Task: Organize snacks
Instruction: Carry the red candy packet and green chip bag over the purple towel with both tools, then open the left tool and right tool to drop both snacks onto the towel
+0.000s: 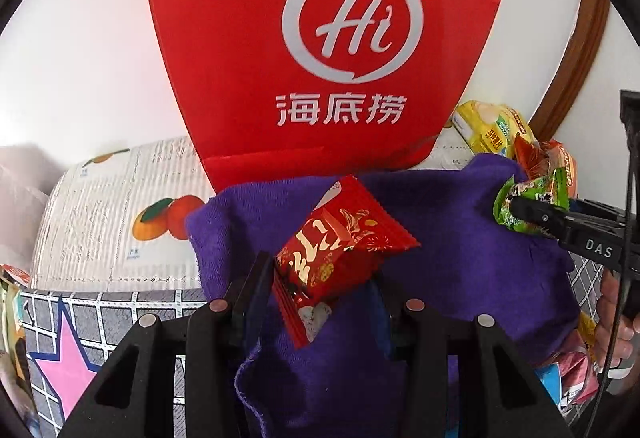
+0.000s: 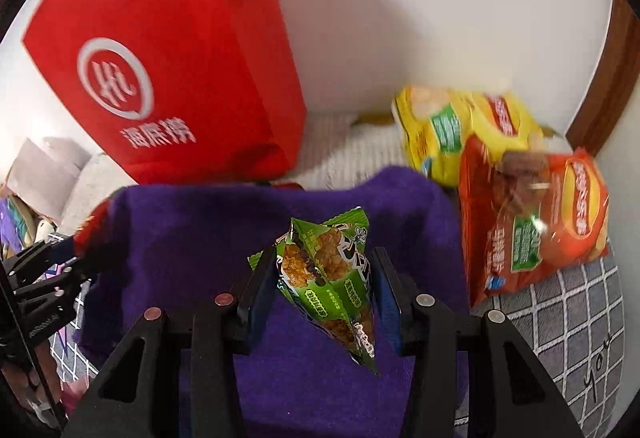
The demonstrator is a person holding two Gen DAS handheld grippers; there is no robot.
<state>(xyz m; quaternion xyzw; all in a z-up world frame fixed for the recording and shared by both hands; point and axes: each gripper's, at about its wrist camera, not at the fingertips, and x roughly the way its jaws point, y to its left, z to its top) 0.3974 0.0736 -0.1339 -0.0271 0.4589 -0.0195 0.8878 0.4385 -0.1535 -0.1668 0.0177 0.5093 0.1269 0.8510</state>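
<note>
My left gripper (image 1: 320, 278) is shut on a red snack packet (image 1: 340, 254) with gold print, held tilted over a purple cloth (image 1: 448, 250). In the right wrist view my right gripper (image 2: 324, 262) is shut on a green snack packet (image 2: 328, 274), also above the purple cloth (image 2: 180, 234). From the left wrist view the right gripper (image 1: 520, 208) and its green packet (image 1: 516, 198) sit at the cloth's right edge. The left gripper (image 2: 82, 252) and the blurred red packet (image 2: 94, 224) appear at the cloth's left edge. A red paper bag (image 1: 320, 38) with a white logo stands behind.
A yellow chip bag (image 2: 452, 130) and an orange chip bag (image 2: 532, 222) lie right of the cloth by the white wall. A fruit-printed white mat (image 1: 112, 214) and a grid-patterned cover (image 1: 132, 314) with a pink star lie to the left. A hand (image 1: 612, 338) and more packets (image 1: 572, 370) are at the right.
</note>
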